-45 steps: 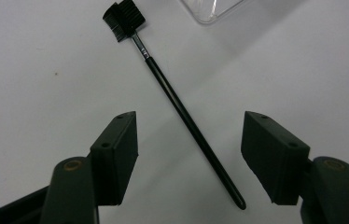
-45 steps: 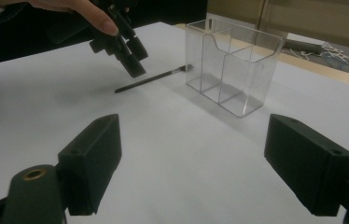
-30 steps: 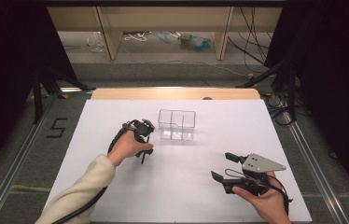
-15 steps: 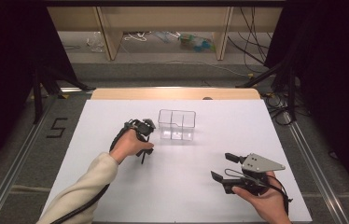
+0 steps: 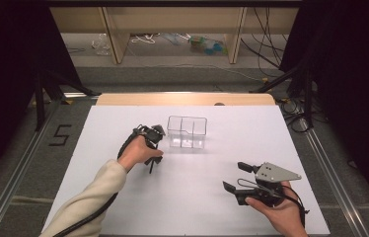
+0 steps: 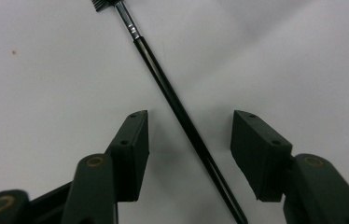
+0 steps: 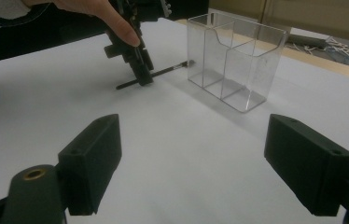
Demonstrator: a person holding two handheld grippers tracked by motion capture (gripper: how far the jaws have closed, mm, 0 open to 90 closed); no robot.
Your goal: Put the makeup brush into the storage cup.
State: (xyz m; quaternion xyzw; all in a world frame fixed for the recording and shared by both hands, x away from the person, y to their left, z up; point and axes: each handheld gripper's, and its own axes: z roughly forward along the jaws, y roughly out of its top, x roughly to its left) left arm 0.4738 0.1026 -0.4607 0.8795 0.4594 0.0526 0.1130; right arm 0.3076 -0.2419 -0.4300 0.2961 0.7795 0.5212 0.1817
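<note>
Left gripper view: left hand-held gripper jaws wide, straddling brush; clear organizer near.

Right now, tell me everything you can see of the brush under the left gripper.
The makeup brush is thin, with a glossy black handle, a short silver ferrule and a dark comb-like head. It lies flat on the white table, just left of the clear organizer, head towards it. The left gripper straddles its handle, jaws open on either side, not touching it.
</note>
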